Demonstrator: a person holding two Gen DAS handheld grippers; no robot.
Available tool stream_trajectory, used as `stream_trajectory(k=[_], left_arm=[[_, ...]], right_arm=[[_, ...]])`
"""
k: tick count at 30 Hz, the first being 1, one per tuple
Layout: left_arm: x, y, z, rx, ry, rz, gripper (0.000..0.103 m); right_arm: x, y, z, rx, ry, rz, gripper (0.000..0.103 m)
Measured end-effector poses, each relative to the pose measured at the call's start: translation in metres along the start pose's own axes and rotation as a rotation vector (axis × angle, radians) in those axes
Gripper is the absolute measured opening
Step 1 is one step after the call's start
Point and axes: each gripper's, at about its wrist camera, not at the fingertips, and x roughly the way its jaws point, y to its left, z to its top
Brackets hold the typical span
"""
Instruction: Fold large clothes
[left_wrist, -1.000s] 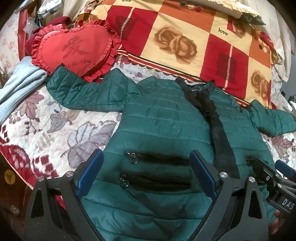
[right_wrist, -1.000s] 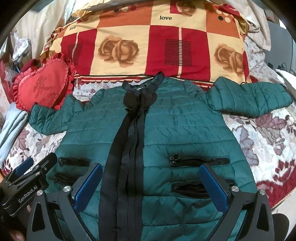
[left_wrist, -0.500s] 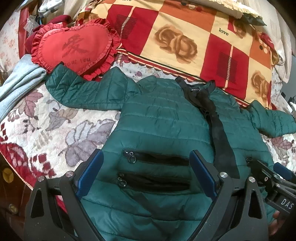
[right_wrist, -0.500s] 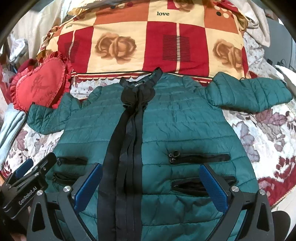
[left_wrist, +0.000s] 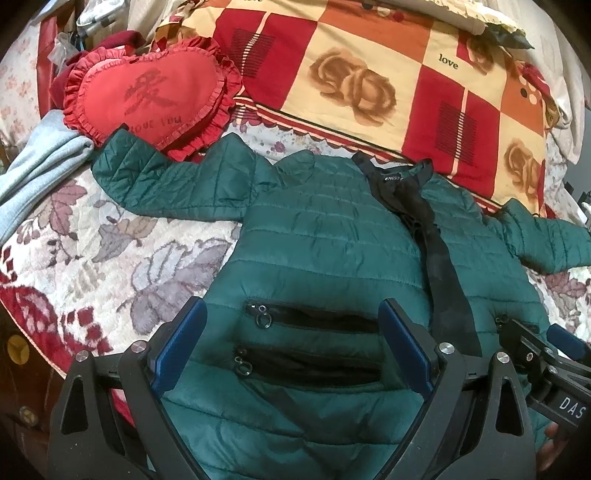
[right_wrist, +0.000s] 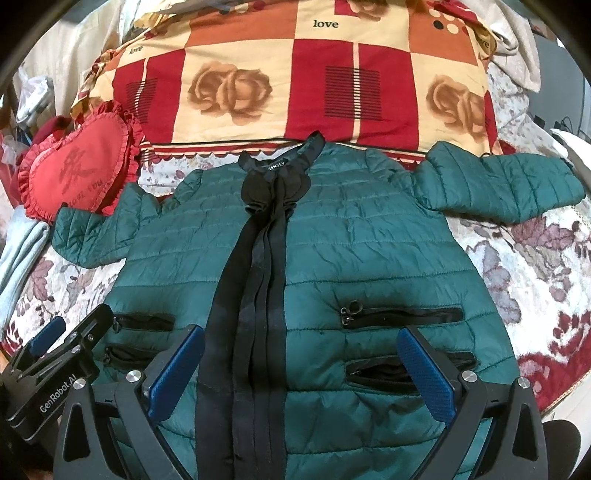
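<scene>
A dark green quilted jacket (left_wrist: 325, 236) (right_wrist: 362, 251) lies flat and face up on the bed, both sleeves spread out to the sides, with a black front placket (right_wrist: 255, 295) and zipped pockets. My left gripper (left_wrist: 291, 347) hovers open over the left pockets near the hem, holding nothing. Over the lower front, my right gripper (right_wrist: 301, 373) stands open and empty too. Each gripper shows in the other's view: the right gripper (left_wrist: 546, 365) and the left gripper (right_wrist: 55, 365). The hem is hidden under the grippers.
A red heart-shaped cushion (left_wrist: 147, 96) (right_wrist: 77, 173) touches the left sleeve's end. A red and cream checked quilt (left_wrist: 388, 77) (right_wrist: 295, 81) lies behind the collar. Grey cloth (left_wrist: 33, 177) sits at the left. The floral bedspread (left_wrist: 85, 258) ends at the bed's edge at both sides.
Both grippers have shifted slightly, and the jacket now sits a little lower in both views. Jaws stay open; the jacket has not moved.
</scene>
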Motion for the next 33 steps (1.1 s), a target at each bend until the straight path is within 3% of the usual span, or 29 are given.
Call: stream_trajectory(k=[18, 33], left_arm=[[0.002, -0.005, -0.002, 0.003, 0.004, 0.0, 0.094], [0.003, -0.012, -0.007, 0.019, 0.02, -0.029, 0.094]], right_arm=[[0.003, -0.002, 0.0, -0.007, -0.03, -0.008, 0.103], [-0.001, -0.004, -0.005, 0.02, -0.002, -0.016, 0.103]])
